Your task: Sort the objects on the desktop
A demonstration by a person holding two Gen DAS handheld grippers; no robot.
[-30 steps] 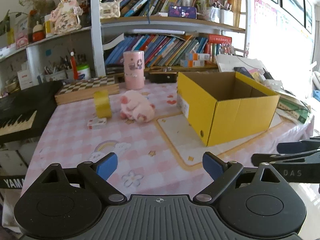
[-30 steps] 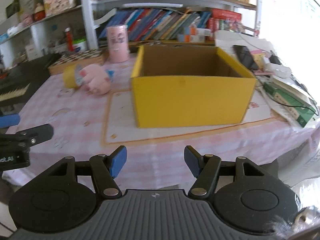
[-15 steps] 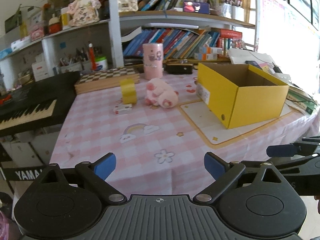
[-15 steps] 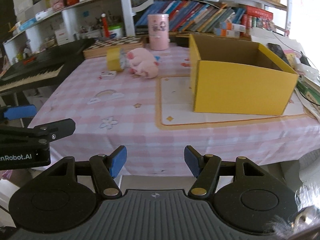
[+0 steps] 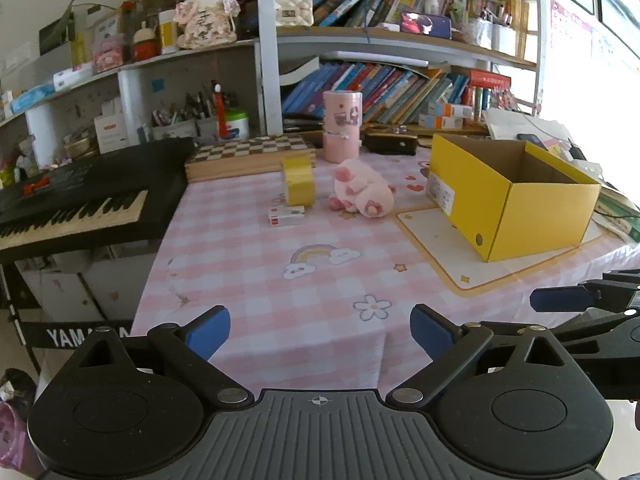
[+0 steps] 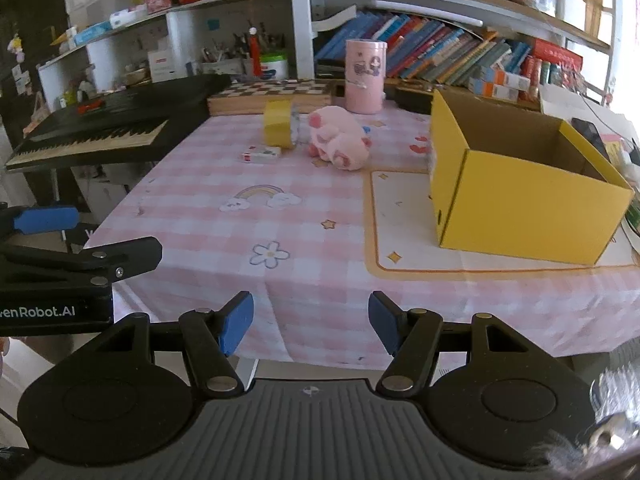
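Across the middle of both views a pink checked tablecloth (image 5: 256, 264) is covering the table, and the things to be sorted are sitting toward its far side. A yellow tape roll (image 5: 298, 180) is standing on edge just right of centre-left in the left wrist view, with a pink plush toy (image 5: 362, 192) lying on its side just beside it and a small white card box (image 5: 286, 215) lying flat in front of the roll. Behind them a pink cylindrical tin (image 5: 342, 126) is standing upright next to a checkered board (image 5: 248, 154). An open yellow cardboard box (image 5: 508, 196) is sitting at the right of the frame on a cream mat (image 5: 434, 236) (its inside is showing only bare brown walls from here).

At the bottom of the left wrist view the left gripper (image 5: 320, 330) is hovering over the near edge of the table, its blue pads wide apart and holding nothing. The right gripper (image 6: 310, 322) is sitting at the bottom of its own view, jaws likewise apart and empty, just short of the table's front edge. A black keyboard (image 5: 76, 204) is filling the left side, and crowded bookshelves (image 5: 400, 80) are running along the top.
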